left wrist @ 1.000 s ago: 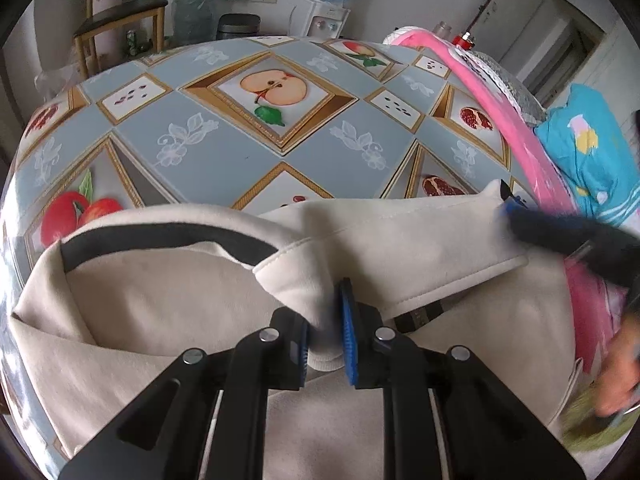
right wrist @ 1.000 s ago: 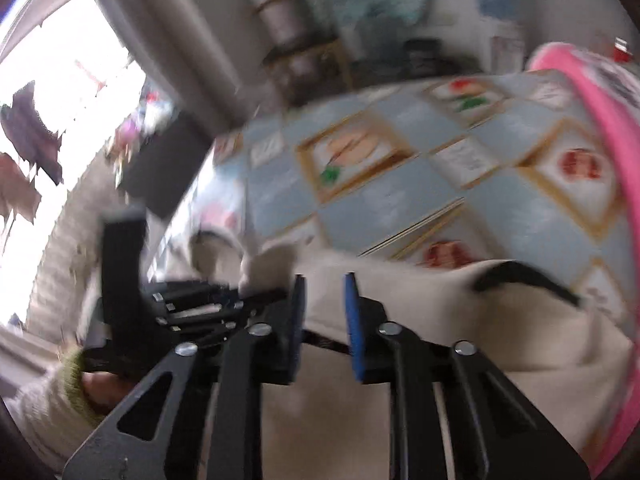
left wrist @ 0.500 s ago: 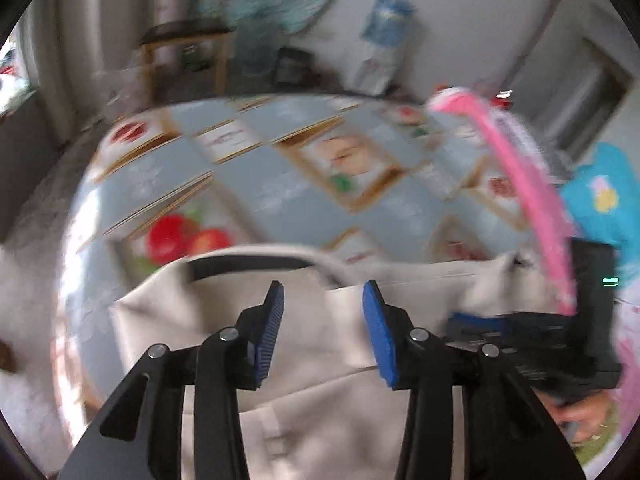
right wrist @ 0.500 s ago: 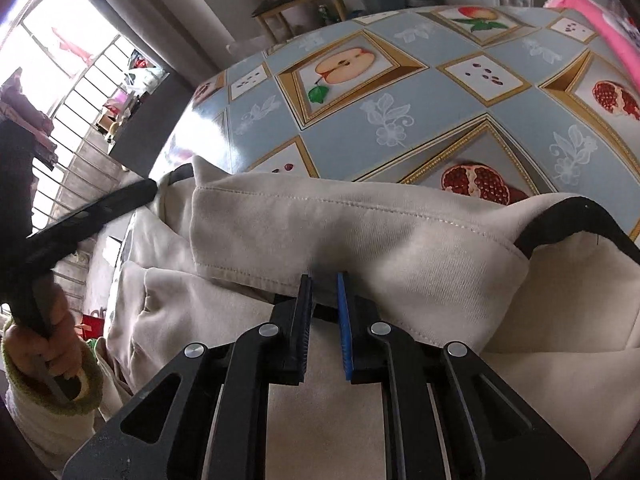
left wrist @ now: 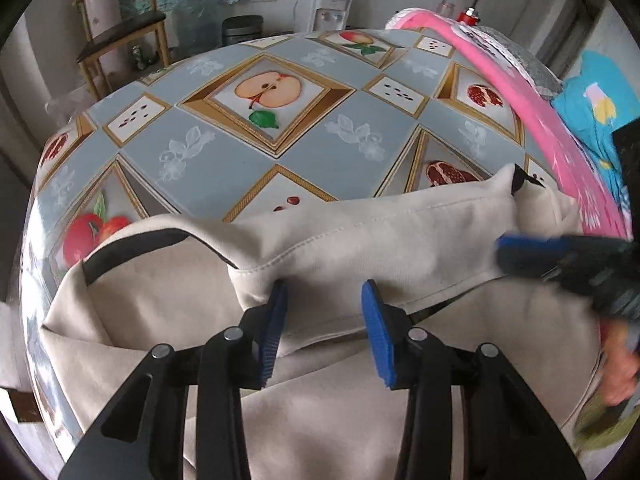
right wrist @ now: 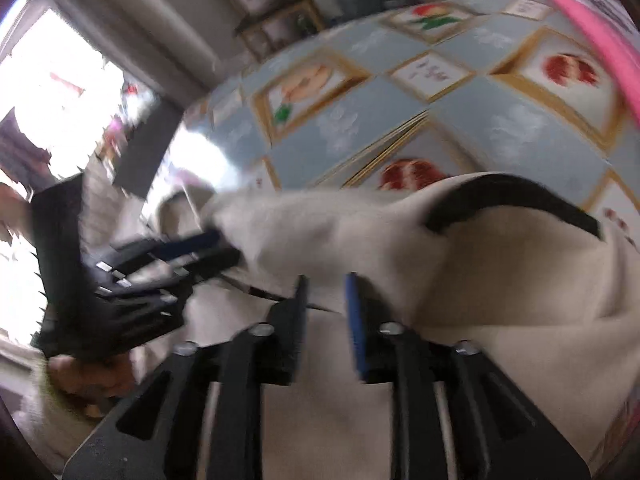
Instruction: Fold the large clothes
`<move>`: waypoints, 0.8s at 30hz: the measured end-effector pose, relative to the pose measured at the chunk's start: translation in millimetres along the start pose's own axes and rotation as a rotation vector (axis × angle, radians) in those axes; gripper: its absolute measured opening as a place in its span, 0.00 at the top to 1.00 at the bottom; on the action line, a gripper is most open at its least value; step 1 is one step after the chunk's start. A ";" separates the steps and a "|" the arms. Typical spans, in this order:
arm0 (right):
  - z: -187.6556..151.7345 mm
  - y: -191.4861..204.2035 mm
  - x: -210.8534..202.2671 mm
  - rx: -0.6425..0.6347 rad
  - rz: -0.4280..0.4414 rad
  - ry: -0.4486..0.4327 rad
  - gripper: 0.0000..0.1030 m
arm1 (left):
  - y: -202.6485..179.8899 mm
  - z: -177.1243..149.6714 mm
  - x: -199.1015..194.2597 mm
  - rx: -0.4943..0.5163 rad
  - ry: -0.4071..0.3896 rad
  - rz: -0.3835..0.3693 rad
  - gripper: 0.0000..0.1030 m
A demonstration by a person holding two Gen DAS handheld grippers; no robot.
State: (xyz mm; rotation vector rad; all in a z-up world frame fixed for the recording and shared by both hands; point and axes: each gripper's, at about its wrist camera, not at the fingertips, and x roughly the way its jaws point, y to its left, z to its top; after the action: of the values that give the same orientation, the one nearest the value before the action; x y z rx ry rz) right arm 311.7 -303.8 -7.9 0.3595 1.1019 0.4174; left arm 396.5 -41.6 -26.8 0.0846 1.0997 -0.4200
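Fruit-patterned cloth covers the desk (left wrist: 224, 148), beige garment (left wrist: 360, 232) spread across its near edge. Left gripper (left wrist: 324, 320) gapes wide, a folded hem just ahead, nothing held. Right wrist view, blurred: right gripper (right wrist: 326, 312) partly open at the garment's fold, black collar (right wrist: 516, 200) beyond.
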 end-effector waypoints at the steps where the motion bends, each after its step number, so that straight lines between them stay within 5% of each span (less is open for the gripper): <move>1: 0.9 -8.1 -8.2 0.031 -0.006 -0.018 0.61 | 1.2 1.3 0.2 0.013 -0.003 -0.002 0.62; 7: 0.9 -26.9 13.5 0.111 0.016 0.090 0.58 | 0.9 -3.5 -4.2 0.029 -0.027 -0.019 0.62; 12: -1.0 -10.3 22.6 0.041 -0.068 0.086 0.86 | -1.5 -3.8 -3.7 0.042 -0.031 -0.010 0.62; 15: 3.5 5.9 18.5 -0.064 -0.173 0.032 0.88 | -1.7 -2.7 -3.3 0.060 -0.028 -0.014 0.62; 20: -8.3 22.9 29.5 -0.275 -0.344 -0.013 0.84 | -2.4 -4.7 -3.3 0.063 -0.043 -0.009 0.62; 24: -16.5 15.8 17.6 -0.307 -0.411 -0.007 0.61 | -5.5 -6.3 -3.4 0.084 -0.049 0.010 0.62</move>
State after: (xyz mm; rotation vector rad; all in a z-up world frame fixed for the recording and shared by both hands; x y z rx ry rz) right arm 301.2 -280.2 -20.8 -0.1370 1.0537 0.2132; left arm 387.8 -44.0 -26.0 0.1532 1.0327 -0.4571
